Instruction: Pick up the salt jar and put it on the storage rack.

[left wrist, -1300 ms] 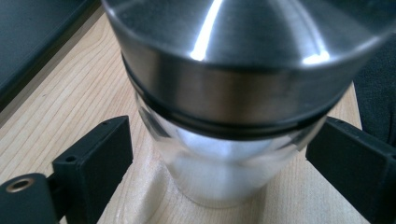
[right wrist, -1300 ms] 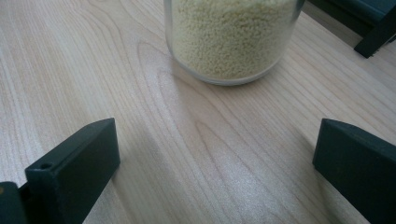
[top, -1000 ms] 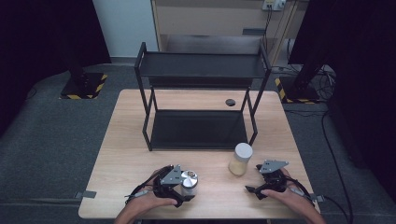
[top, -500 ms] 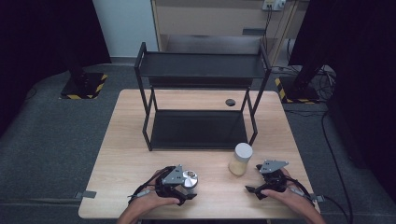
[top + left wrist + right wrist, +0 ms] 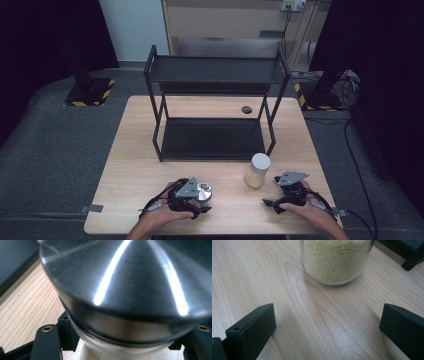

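Observation:
A glass jar with a brushed steel lid stands near the table's front edge, left of centre. My left gripper has just been closing on it and now holds it. In the left gripper view the jar sits between the black fingers, which press on its sides. A second jar with a white lid holds yellow grains and stands to the right. My right gripper rests on the table just right of it, open. In the right gripper view this jar stands ahead of the spread jaws, apart from them.
A black two-tier metal rack stands at the middle and back of the wooden table. A small black disc lies on the table behind the rack's lower shelf. Dark floor surrounds the table.
The left gripper's jaws look drawn in closer around the steel-lidded jar. Both hands and both jars stay where they were.

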The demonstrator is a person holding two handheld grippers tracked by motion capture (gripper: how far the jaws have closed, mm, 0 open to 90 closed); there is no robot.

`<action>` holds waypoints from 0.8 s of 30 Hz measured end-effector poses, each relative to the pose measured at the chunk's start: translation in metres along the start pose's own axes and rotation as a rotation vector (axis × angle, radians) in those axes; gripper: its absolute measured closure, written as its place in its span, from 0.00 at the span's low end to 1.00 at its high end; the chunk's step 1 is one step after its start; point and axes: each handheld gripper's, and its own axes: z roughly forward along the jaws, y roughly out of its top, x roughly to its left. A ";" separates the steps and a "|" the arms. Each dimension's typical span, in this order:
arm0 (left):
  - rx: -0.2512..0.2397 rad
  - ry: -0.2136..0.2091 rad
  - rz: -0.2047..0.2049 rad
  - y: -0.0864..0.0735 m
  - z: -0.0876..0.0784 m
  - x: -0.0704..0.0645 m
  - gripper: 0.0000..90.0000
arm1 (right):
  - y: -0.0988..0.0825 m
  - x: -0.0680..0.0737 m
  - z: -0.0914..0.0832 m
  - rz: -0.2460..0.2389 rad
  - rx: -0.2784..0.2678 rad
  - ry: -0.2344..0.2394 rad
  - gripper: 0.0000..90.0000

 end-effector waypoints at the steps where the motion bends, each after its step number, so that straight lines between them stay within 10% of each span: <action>1: 0.002 0.002 0.003 0.000 0.000 0.000 0.33 | 0.000 0.000 0.000 0.000 0.000 0.000 0.01; 16: -0.014 -0.008 0.058 0.012 -0.014 -0.005 0.34 | 0.000 0.000 0.000 0.001 0.001 0.000 0.02; 24: -0.007 0.027 -0.002 0.002 -0.025 0.010 0.34 | 0.000 0.000 0.000 0.001 0.001 0.000 0.02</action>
